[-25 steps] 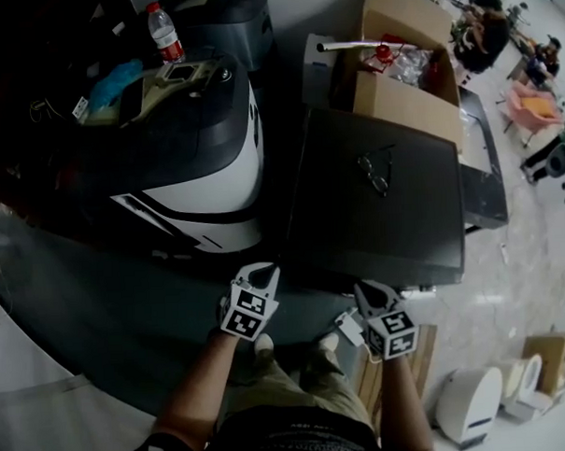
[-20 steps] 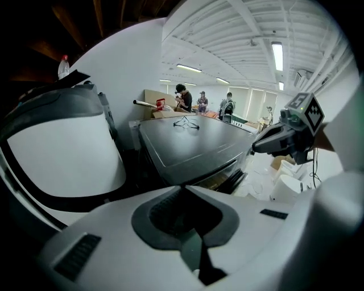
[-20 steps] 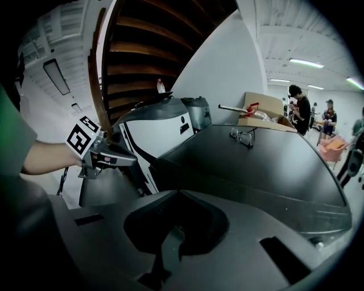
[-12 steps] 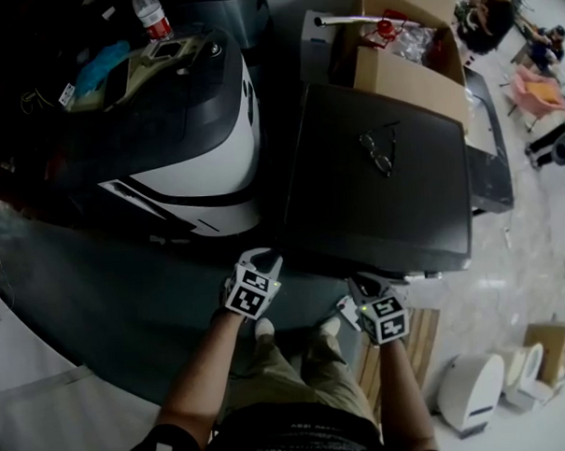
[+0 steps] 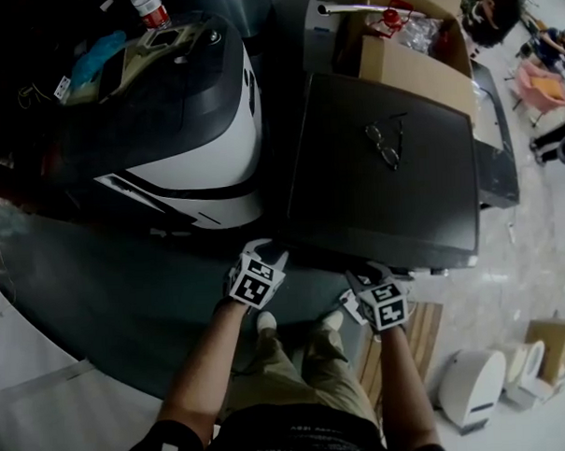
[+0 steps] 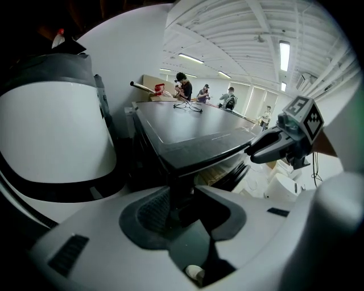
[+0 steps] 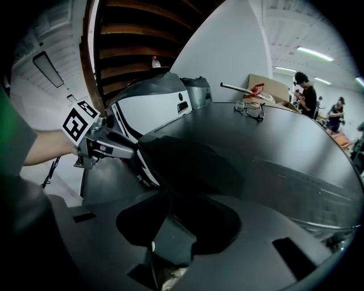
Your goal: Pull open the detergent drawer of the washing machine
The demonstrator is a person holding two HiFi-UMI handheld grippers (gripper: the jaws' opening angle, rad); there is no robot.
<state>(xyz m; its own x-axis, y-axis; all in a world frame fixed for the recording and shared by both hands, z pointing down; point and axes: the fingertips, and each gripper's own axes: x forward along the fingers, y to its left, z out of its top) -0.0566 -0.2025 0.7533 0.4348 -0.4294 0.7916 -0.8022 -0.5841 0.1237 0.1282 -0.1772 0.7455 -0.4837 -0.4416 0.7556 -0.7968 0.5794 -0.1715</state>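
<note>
The washing machine (image 5: 384,197) is a black flat-topped box; only its top shows in the head view, and I cannot make out its detergent drawer. My left gripper (image 5: 265,255) hangs at its front left corner, jaws opening, nothing gripped. In the left gripper view that corner (image 6: 170,165) stands just ahead of the parted left gripper (image 6: 182,196). My right gripper (image 5: 364,275) is at the front edge further right, jaws also opening and empty. Ahead of the right gripper (image 7: 176,207), its view shows the dark top (image 7: 273,148).
Glasses (image 5: 384,142) lie on the black top. A rounded white-and-dark machine (image 5: 185,140) stands close on the left, with a water bottle (image 5: 150,9) on it. Behind is an open cardboard box (image 5: 411,55). A wooden pallet (image 5: 418,340) and a white appliance (image 5: 472,389) sit on the floor at right.
Both grippers have sunk toward the front edge of the black machine. Their jaws, together before, now stand apart.
</note>
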